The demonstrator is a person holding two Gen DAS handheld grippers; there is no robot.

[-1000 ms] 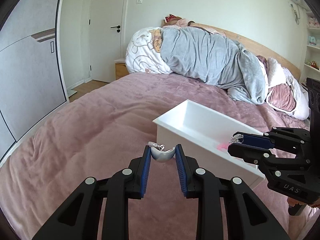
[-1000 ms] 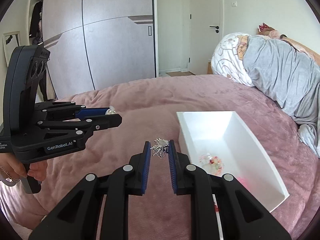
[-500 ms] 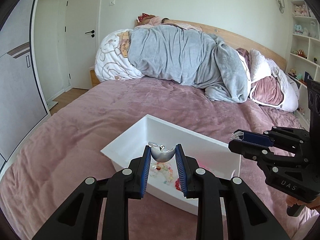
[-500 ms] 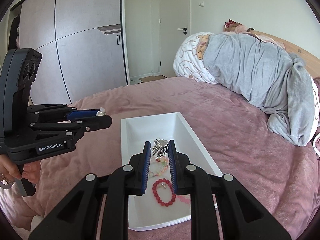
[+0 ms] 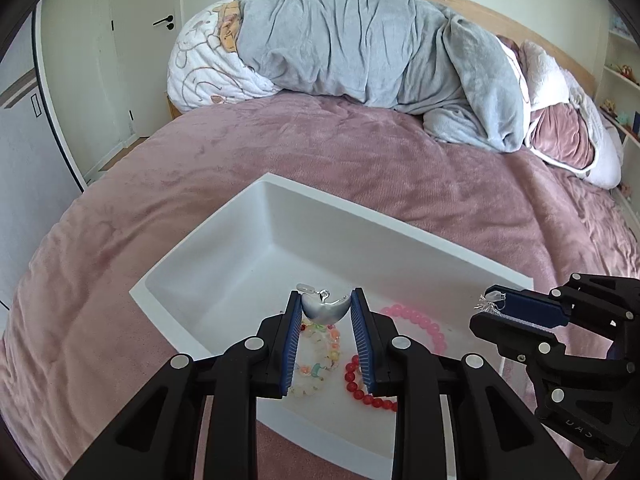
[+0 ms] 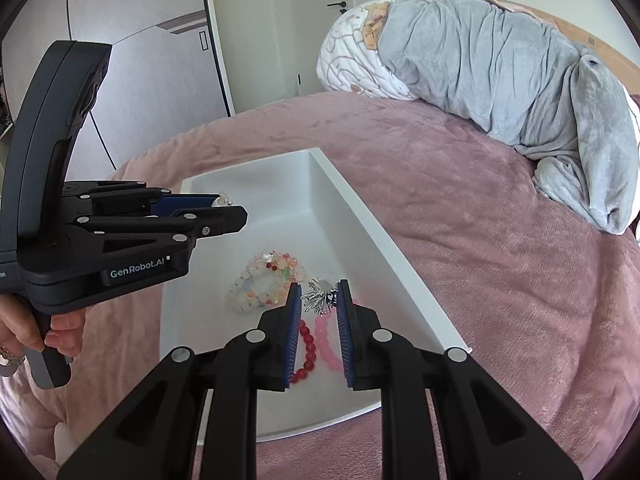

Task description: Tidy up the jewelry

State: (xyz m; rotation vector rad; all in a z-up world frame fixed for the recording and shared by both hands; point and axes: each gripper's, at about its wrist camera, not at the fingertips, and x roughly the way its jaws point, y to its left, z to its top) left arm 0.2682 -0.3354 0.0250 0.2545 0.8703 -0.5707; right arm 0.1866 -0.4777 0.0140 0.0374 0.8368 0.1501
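Note:
A white rectangular tray (image 5: 360, 216) (image 6: 400, 256) lies on the pink bedspread. In it lie a pastel bead bracelet (image 5: 320, 356) (image 6: 264, 280), a red bead bracelet (image 5: 360, 388) (image 6: 306, 348) and a pink bead bracelet (image 5: 416, 324) (image 6: 326, 340). My left gripper (image 5: 325, 312) (image 6: 224, 216) is shut on a silver crescent pendant (image 5: 325, 310) above the tray's near end. My right gripper (image 6: 319, 296) (image 5: 490, 306) is shut on a spiky silver brooch (image 6: 319, 298), also above the tray.
The pink bedspread (image 5: 400, 152) surrounds the tray. A grey duvet (image 5: 380, 40) and a white pillow (image 5: 200, 76) are piled at the headboard. A wardrobe (image 6: 160, 60) and a door (image 6: 316, 28) stand to the left. A hand (image 6: 24, 336) holds the left gripper.
Both grippers have moved forward and down over the tray, still holding their pieces. The tray now fills the lower middle of both views.

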